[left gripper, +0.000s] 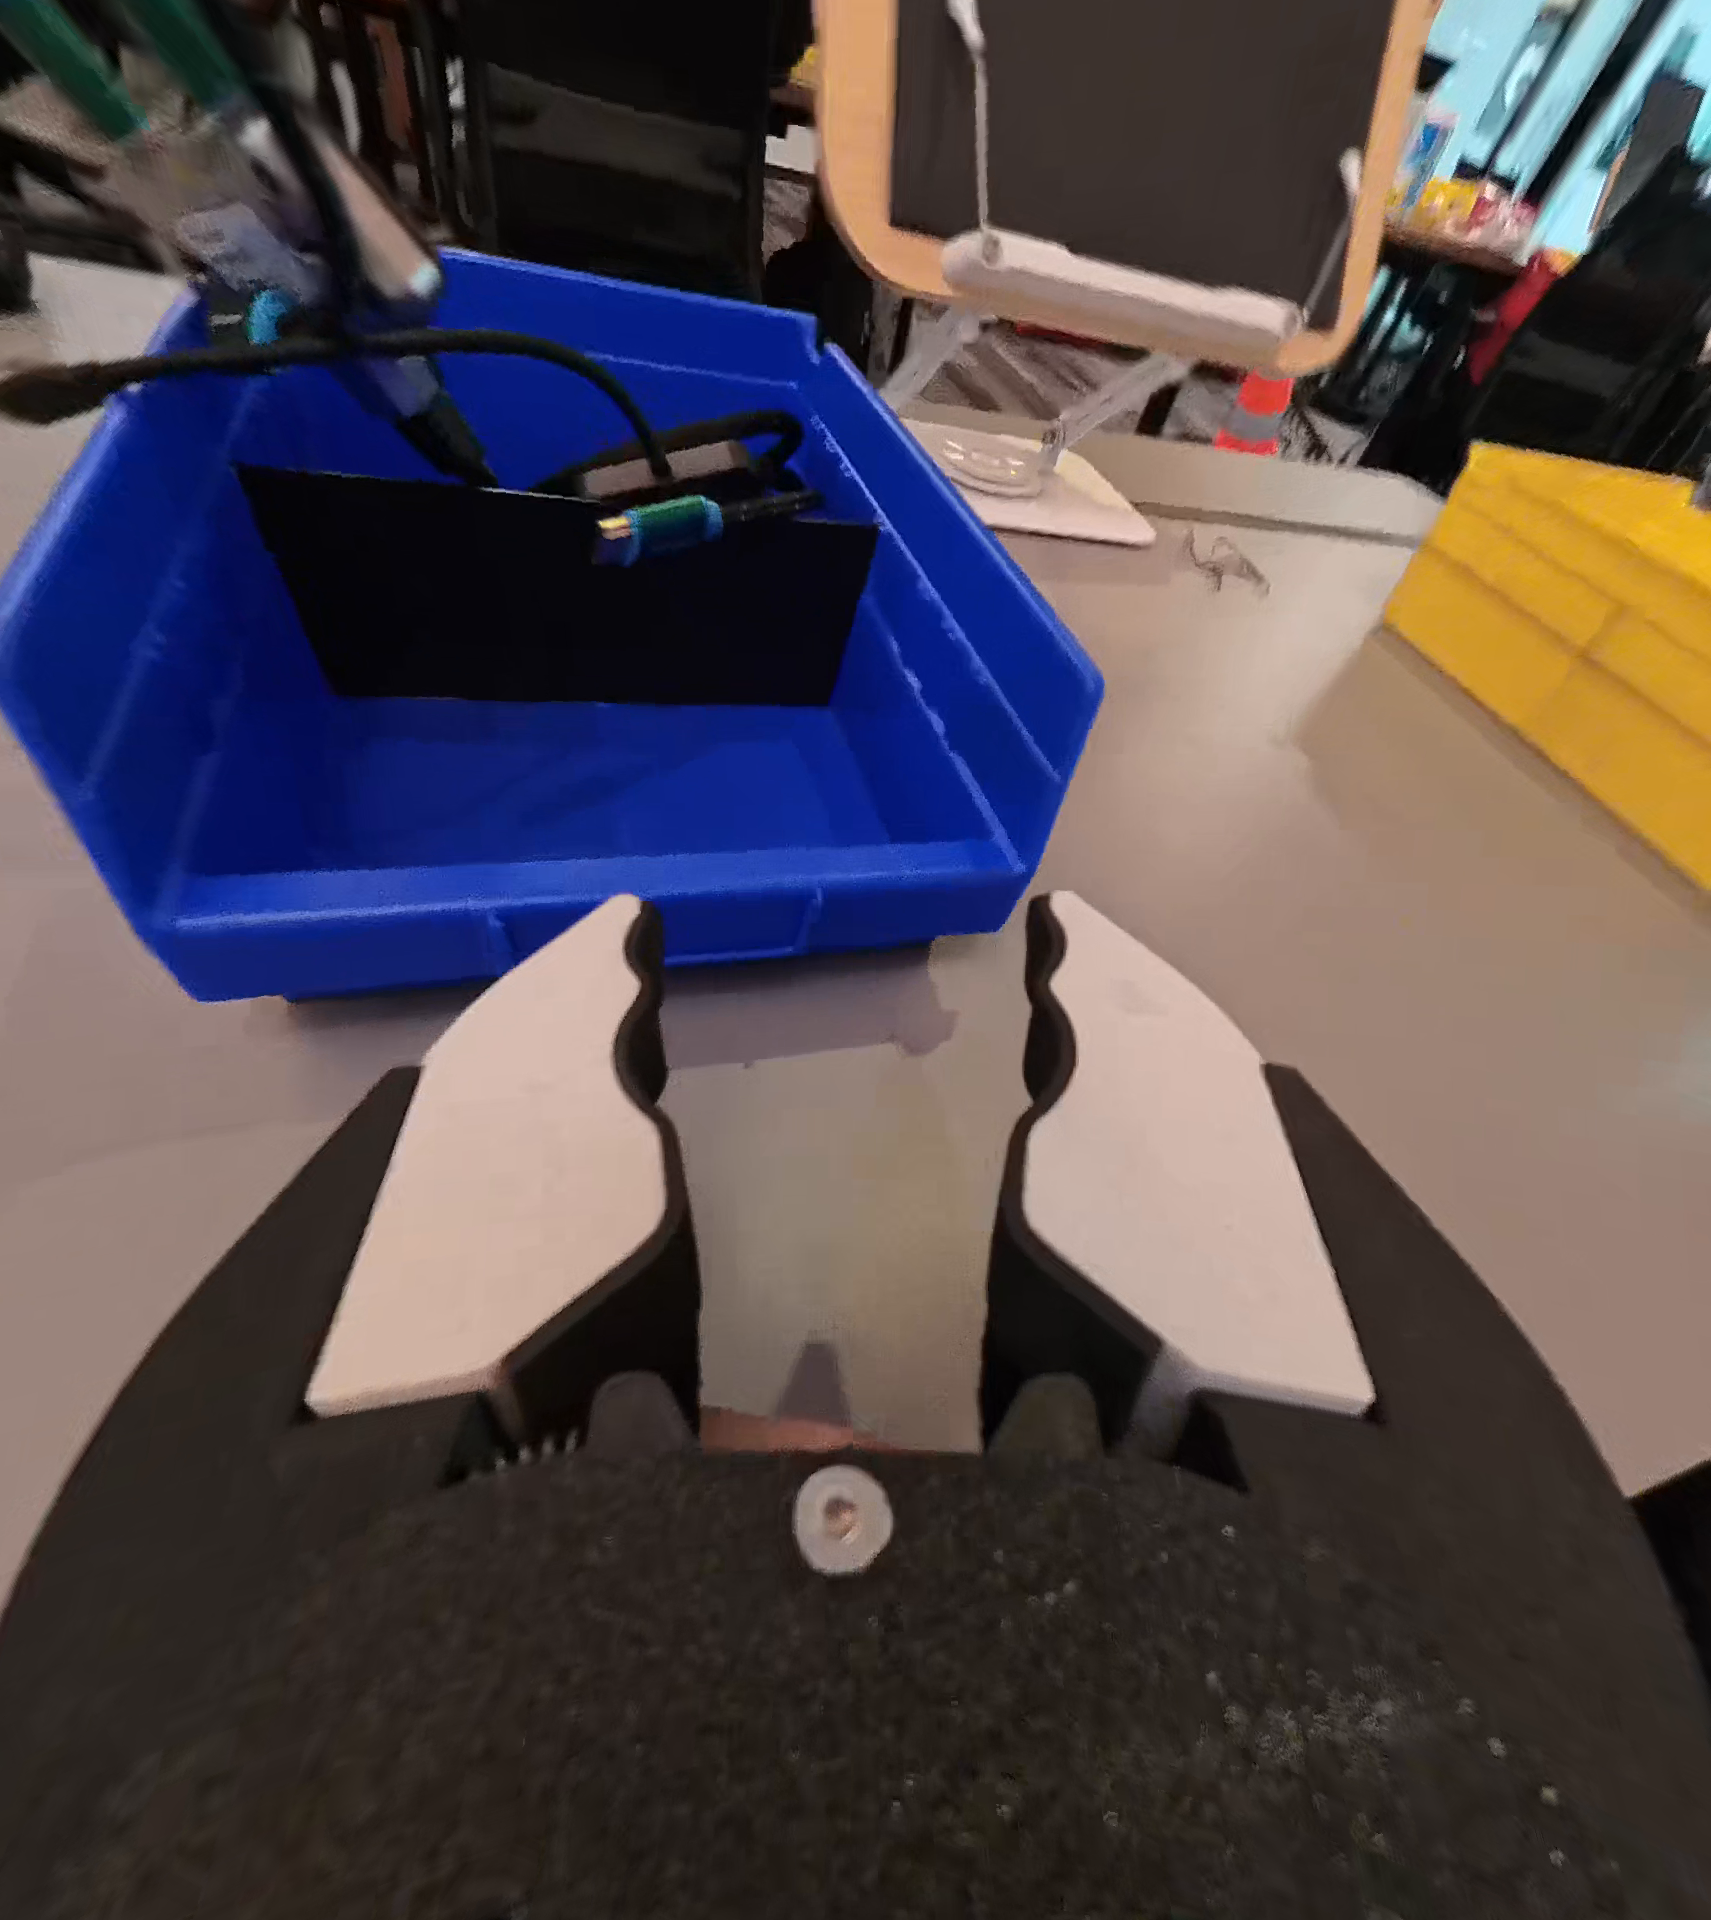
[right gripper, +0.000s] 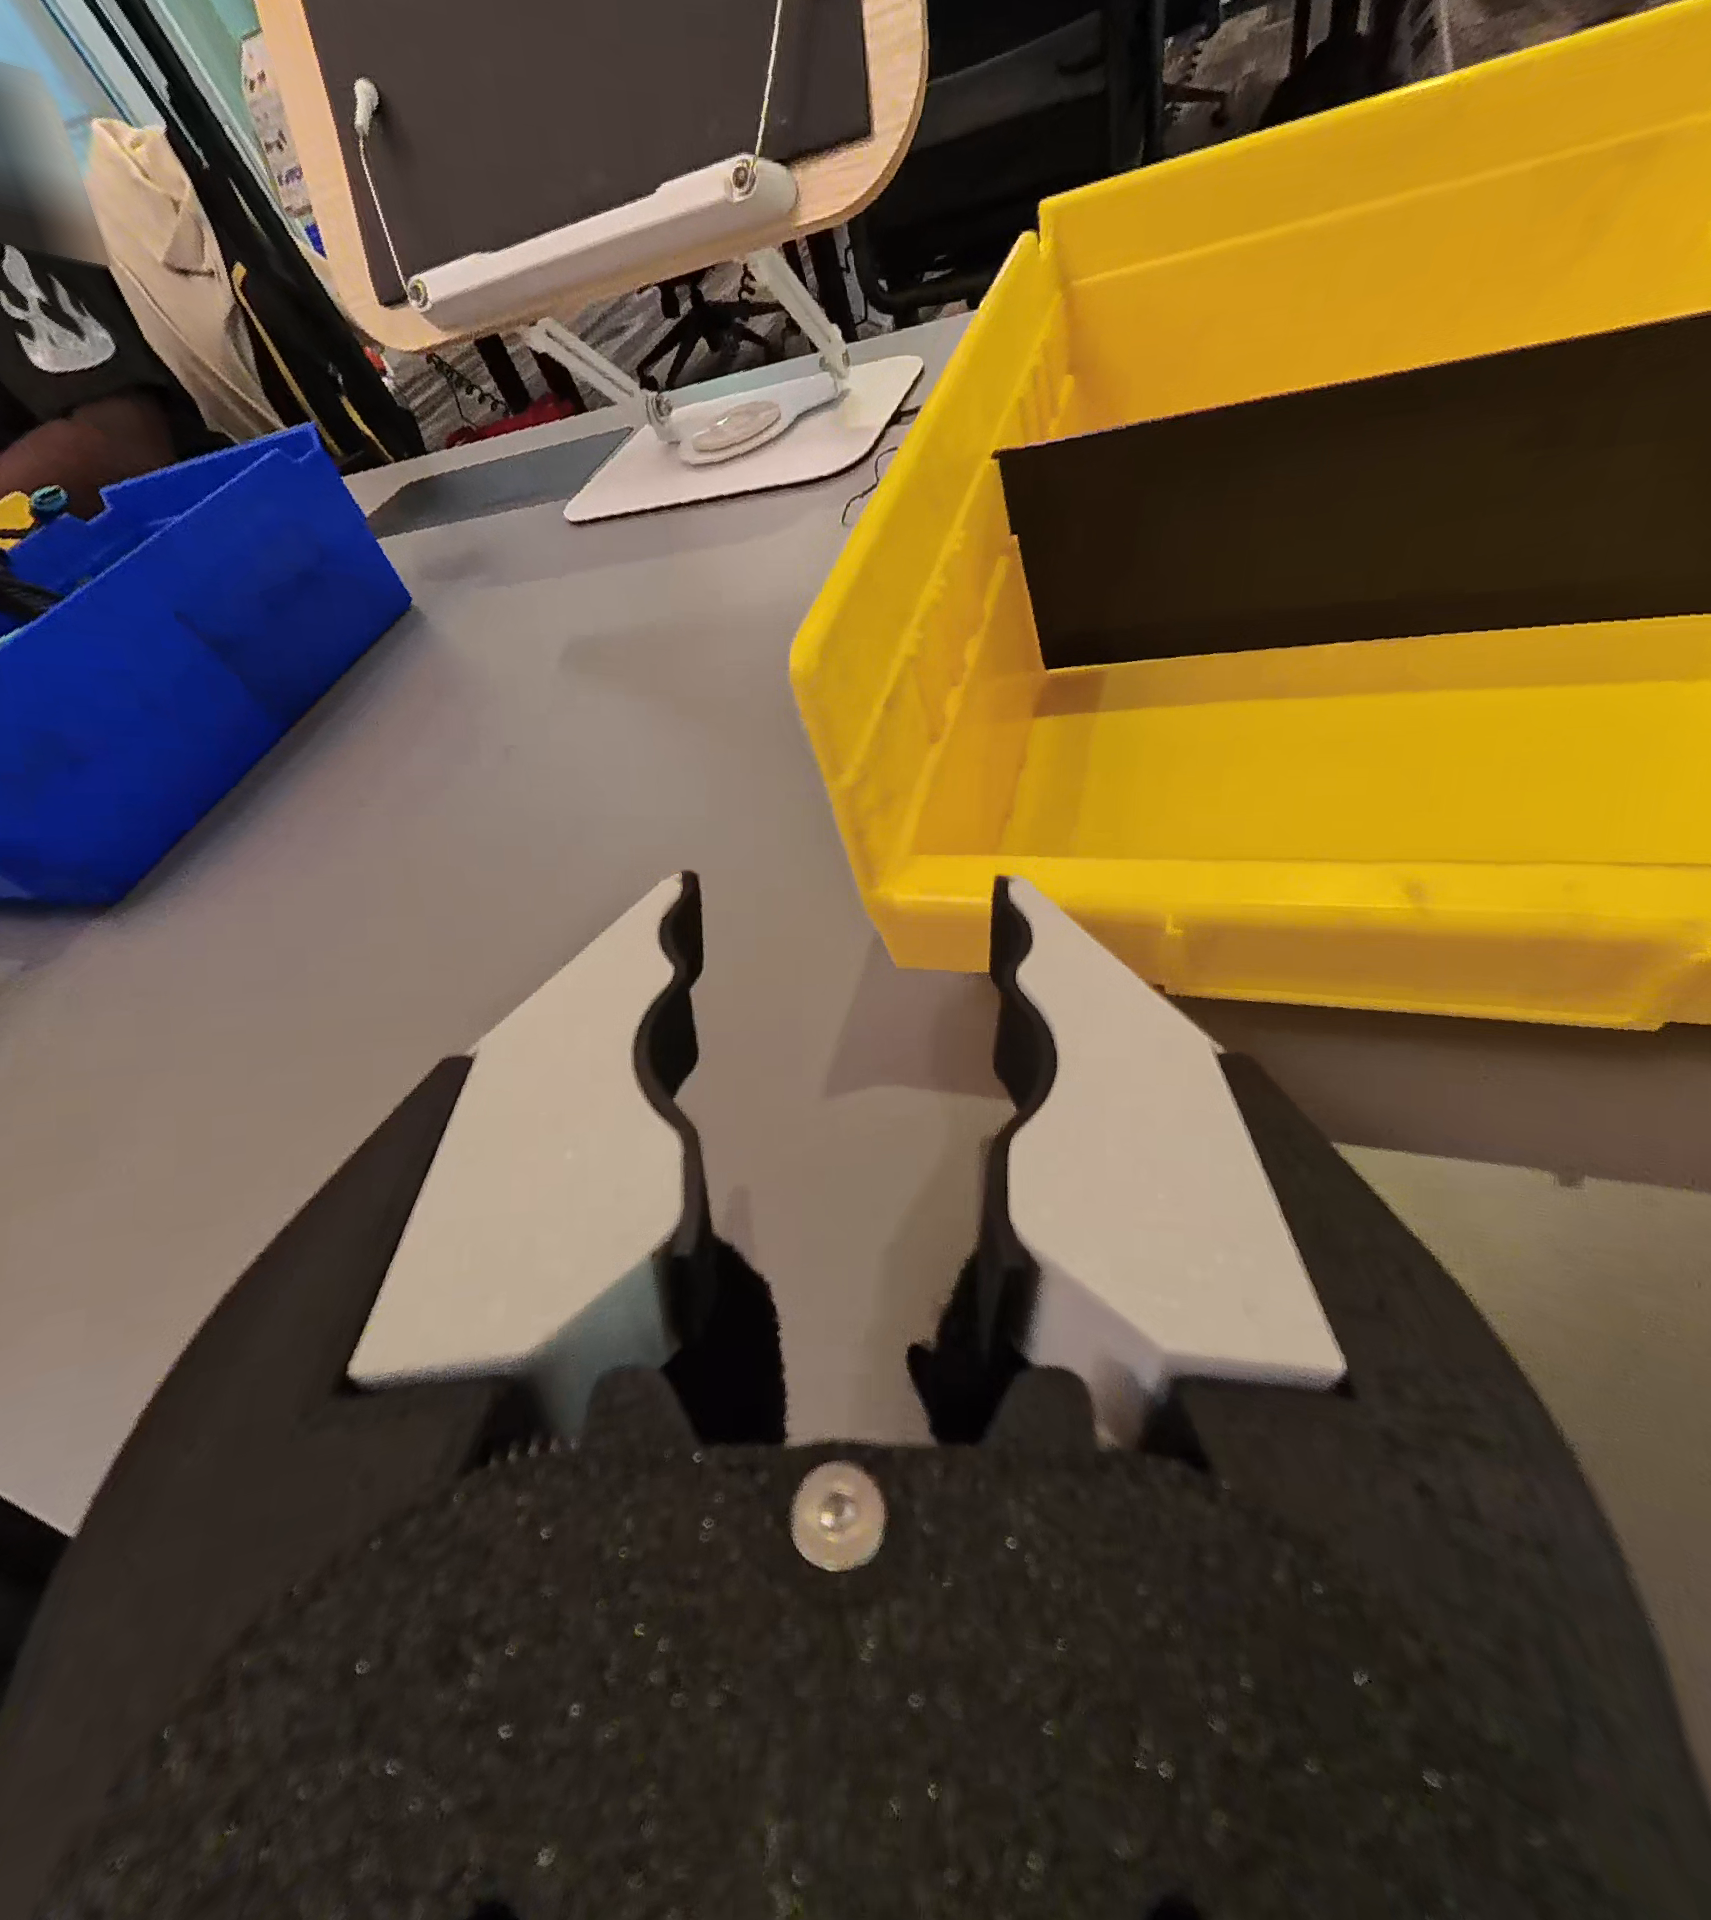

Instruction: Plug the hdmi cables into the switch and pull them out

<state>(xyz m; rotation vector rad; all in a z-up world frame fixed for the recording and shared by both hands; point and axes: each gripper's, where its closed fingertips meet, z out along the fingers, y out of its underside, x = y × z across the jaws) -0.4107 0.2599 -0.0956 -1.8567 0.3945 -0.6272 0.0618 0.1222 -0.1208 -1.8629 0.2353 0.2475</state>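
**Both tongs wait, holding nothing**

The left tongs are spread apart and bare, just before the blue bin. The switch and cables lie far ahead in its back part, easy to reach. The right tongs gape too, beside the yellow bin.

Grey table, blue bin, yellow bin, white stand base

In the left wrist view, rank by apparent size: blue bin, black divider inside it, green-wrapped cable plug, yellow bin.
1. blue bin
2. yellow bin, though cut off at the frame edge, so unsure
3. black divider
4. green-wrapped cable plug
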